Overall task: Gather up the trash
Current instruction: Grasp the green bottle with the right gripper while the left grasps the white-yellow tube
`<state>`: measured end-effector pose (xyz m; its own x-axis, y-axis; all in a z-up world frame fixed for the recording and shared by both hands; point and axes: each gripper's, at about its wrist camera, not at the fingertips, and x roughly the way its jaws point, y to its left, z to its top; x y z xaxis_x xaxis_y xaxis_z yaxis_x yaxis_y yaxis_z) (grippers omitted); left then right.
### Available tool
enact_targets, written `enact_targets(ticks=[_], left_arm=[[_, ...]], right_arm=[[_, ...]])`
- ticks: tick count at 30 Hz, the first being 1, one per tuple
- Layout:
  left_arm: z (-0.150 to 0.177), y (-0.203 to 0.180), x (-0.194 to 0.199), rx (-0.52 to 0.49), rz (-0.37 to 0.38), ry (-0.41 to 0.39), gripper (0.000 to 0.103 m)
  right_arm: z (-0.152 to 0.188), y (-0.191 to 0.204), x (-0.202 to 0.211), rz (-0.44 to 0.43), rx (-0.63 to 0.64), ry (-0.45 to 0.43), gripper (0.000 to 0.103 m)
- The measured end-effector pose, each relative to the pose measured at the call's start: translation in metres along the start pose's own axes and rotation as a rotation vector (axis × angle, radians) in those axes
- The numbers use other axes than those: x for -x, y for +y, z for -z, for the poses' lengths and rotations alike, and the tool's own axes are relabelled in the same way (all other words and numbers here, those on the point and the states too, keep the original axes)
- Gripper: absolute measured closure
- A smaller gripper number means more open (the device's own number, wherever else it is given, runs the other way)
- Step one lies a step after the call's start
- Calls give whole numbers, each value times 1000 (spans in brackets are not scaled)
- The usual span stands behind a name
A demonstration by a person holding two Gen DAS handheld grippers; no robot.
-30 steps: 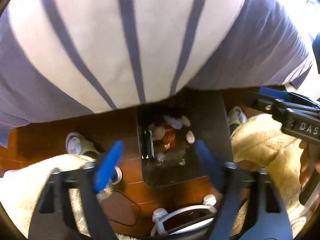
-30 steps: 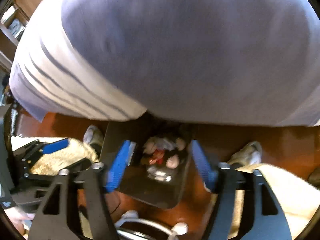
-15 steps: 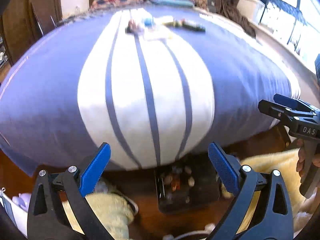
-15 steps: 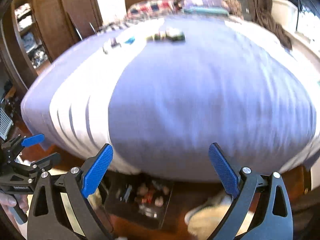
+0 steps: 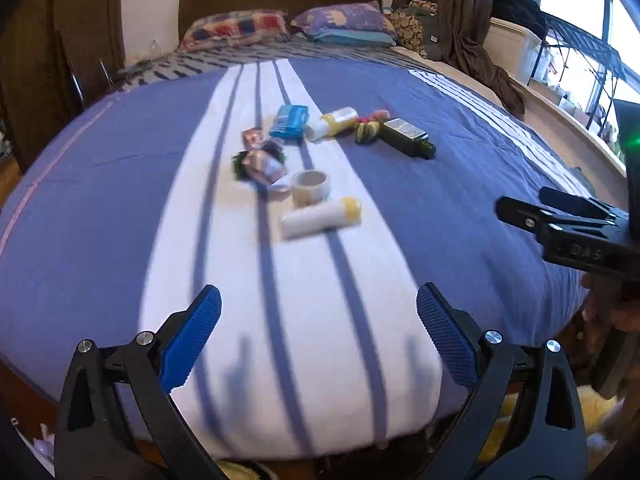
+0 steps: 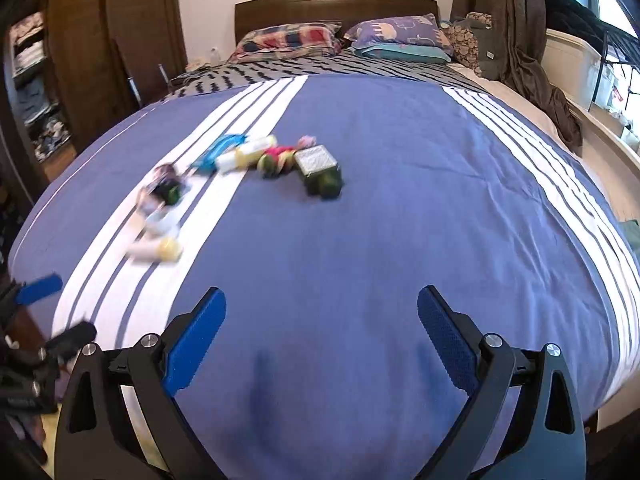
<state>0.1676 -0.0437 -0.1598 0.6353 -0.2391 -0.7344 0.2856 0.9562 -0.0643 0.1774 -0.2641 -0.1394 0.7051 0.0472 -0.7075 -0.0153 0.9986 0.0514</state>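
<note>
Presently, left wrist view: the left gripper (image 5: 318, 312) stands spread wide with nothing between its jaws, low in the frame over the foot of the bed (image 5: 120, 208). The right gripper (image 5: 520, 210) shows at the right edge; whether it is spread or closed cannot be told from here. All trash lies uncollected in a cluster at upper centre, well apart from both grippers. Nearest is a white tube (image 5: 322, 217), long axis roughly left to right, yellow cap toward the right. Just above it stands a tape roll (image 5: 311, 187), opening upward. A crumpled wrapper (image 5: 261, 159) lies left of the roll. Further up are a blue packet (image 5: 289, 121), a second tube (image 5: 331, 123) and a green bottle (image 5: 407, 137), its long axis running from upper left down to lower right, neck to the lower right.

Right wrist view: the right gripper (image 6: 322, 314) is likewise spread wide and holds nothing. The cluster sits at centre left, blurred. The tube (image 6: 155, 250) lies across with its cap to the right; the bottle (image 6: 319, 172) points its neck toward the camera.

Judgement: no item in view is picked; collection of this cluster is wholly outstanding.
</note>
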Motion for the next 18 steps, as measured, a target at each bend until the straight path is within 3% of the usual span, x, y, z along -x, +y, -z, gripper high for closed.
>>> enact_targets(ticks=[5, 9, 14, 18], left_arm=[[-23, -1, -39, 42, -20, 44, 10], [-36, 4, -64, 89, -23, 86, 19], [-43, 0, -81, 95, -21, 110, 20], [-49, 2, -87, 100, -36, 105, 33]], right_arm=[[-24, -3, -36, -12, -18, 21, 6], [-39, -3, -62, -5, 6, 44, 6], [-58, 2, -97, 22, 41, 75, 6], [-71, 8, -122, 31, 43, 108, 6]])
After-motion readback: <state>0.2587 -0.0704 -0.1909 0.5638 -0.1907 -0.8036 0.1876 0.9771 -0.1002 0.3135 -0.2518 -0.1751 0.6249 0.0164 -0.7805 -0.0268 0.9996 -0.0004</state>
